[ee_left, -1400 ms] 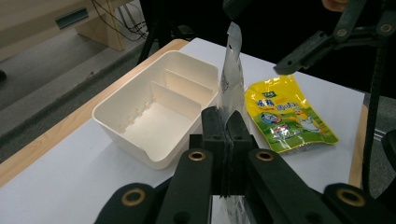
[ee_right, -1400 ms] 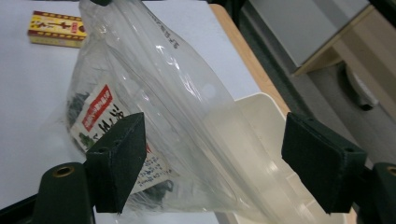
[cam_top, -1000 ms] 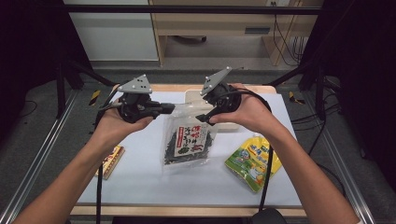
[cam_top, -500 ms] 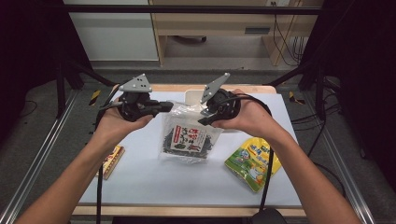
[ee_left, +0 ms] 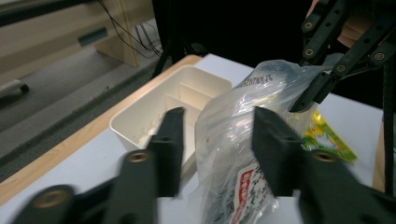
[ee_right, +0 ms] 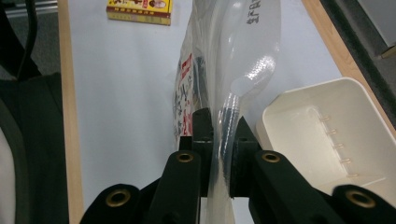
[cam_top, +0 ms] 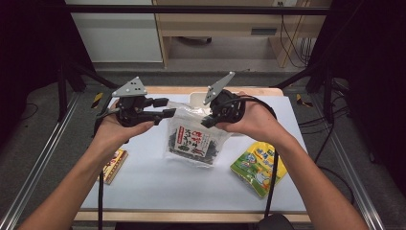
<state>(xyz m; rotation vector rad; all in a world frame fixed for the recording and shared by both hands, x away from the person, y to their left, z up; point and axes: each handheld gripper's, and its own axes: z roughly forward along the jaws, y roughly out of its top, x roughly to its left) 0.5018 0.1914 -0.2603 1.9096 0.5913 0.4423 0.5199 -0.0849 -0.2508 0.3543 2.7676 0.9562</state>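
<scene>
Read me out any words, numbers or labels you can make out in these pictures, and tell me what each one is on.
clear snack bag: red and white label with print, too small to read.
Same bag, top edge in the left gripper view: a printed line of digits, too blurred to quote.
yellow-green packet: picture print, no legible words.
yellow and red box: lettering too small to read.
white tray: no text.

Counted on the white table [cam_top: 153, 187]: one clear plastic bag of dark dried seaweed with a red-and-white label [cam_top: 191, 141]; one yellow-green printed snack packet [cam_top: 258, 167]; one small yellow-and-red cardboard box [cam_top: 114, 164]; one cream plastic tray with dividers [ee_left: 154, 112]; two black two-jaw handheld grippers, left [cam_top: 165, 108] and right [cam_top: 207, 123]; two hands counted, one per gripper.
</scene>
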